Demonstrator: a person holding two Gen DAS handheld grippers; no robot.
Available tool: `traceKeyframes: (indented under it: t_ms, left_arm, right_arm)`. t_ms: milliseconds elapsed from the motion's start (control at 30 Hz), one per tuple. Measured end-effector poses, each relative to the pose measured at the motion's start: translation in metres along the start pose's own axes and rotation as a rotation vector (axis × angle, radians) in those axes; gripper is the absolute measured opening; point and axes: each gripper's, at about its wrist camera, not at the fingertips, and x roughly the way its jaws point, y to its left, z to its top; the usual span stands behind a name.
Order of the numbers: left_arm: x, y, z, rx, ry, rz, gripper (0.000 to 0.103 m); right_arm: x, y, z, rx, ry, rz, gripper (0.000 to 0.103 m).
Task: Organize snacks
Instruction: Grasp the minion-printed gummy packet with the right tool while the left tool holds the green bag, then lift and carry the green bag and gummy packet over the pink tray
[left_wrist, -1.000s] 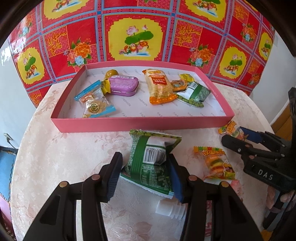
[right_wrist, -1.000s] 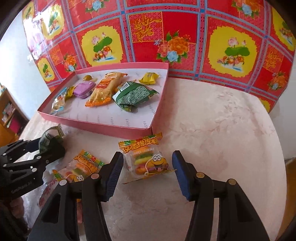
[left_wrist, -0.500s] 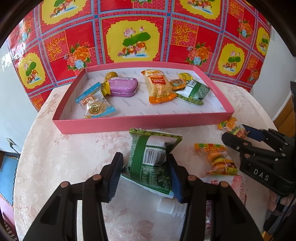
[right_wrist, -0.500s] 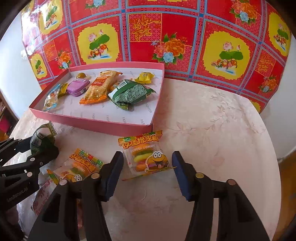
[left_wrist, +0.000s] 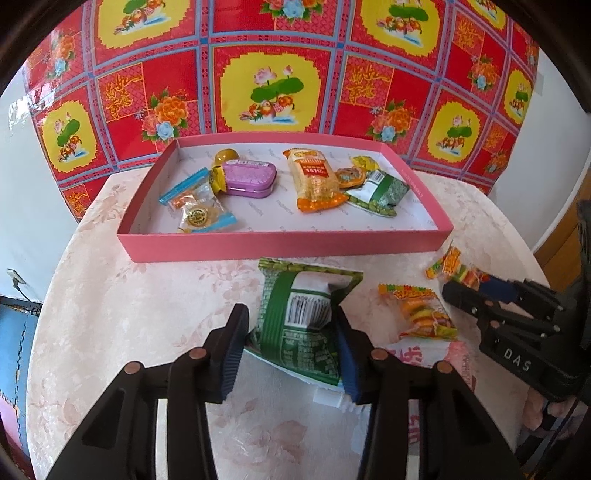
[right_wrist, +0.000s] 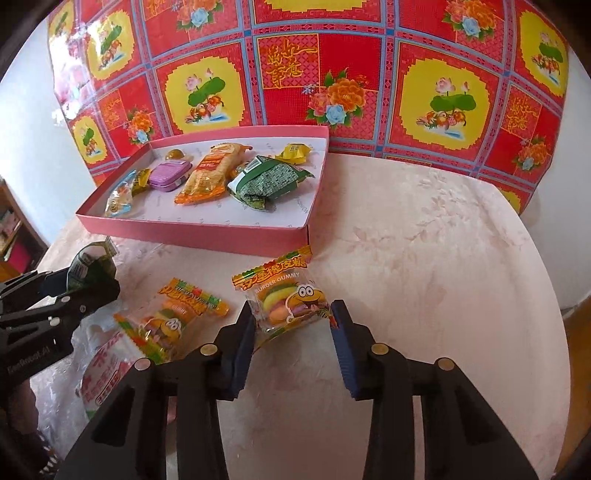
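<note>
A green snack packet (left_wrist: 295, 325) lies on the pale tablecloth just in front of the pink tray (left_wrist: 280, 243). My left gripper (left_wrist: 290, 310) straddles it with jaws closing; the right pad dents its side, so it is gripped. From the right wrist view the left gripper (right_wrist: 92, 291) shows that packet (right_wrist: 88, 262) poking up between its fingers. My right gripper (right_wrist: 293, 305) is closing around a burger gummy packet (right_wrist: 288, 302), which lies flat. Its pads stand at the wrapper's edges without pressing. The right gripper (left_wrist: 469, 286) also appears at the right edge of the left wrist view.
A second gummy packet (right_wrist: 177, 314) rests partly on a white-and-pink bag (right_wrist: 103, 373) between the grippers. The tray holds a purple tin (left_wrist: 249, 179), an orange packet (left_wrist: 314, 181), another green packet (left_wrist: 380, 192) and small candies. A red patterned cloth (left_wrist: 273, 55) hangs behind the table.
Both pairs of jaws have narrowed. The right pads came in from well clear of the gummy packet to its edges. The left pads tightened slightly on the green packet.
</note>
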Motion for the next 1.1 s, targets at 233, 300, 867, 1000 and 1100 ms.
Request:
traceKeyframes:
  t_ms: [233, 300, 867, 1000, 1100]
  left_arm:
    - [-0.013, 0.005, 0.004, -0.012, -0.031, 0.002, 0.046]
    - [-0.015, 0.006, 0.005, -0.016, -0.04, 0.004, 0.046]
    - [-0.025, 0.023, 0.03, -0.052, -0.092, 0.024, 0.046]
    - [-0.024, 0.026, 0.041, -0.057, -0.102, 0.023, 0.046]
    - [-0.021, 0.026, 0.051, -0.052, -0.109, 0.021, 0.046]
  right_arm:
    - [-0.01, -0.004, -0.003, 0.021, -0.023, 0.018, 0.034]
    - [-0.012, -0.004, -0.003, 0.022, -0.036, 0.02, 0.034]
    - [-0.027, -0.002, 0.006, 0.03, -0.081, 0.046, 0.033]
    - [-0.032, -0.002, 0.015, 0.027, -0.102, 0.051, 0.033]
    - [-0.034, 0.0, 0.027, 0.02, -0.117, 0.057, 0.033]
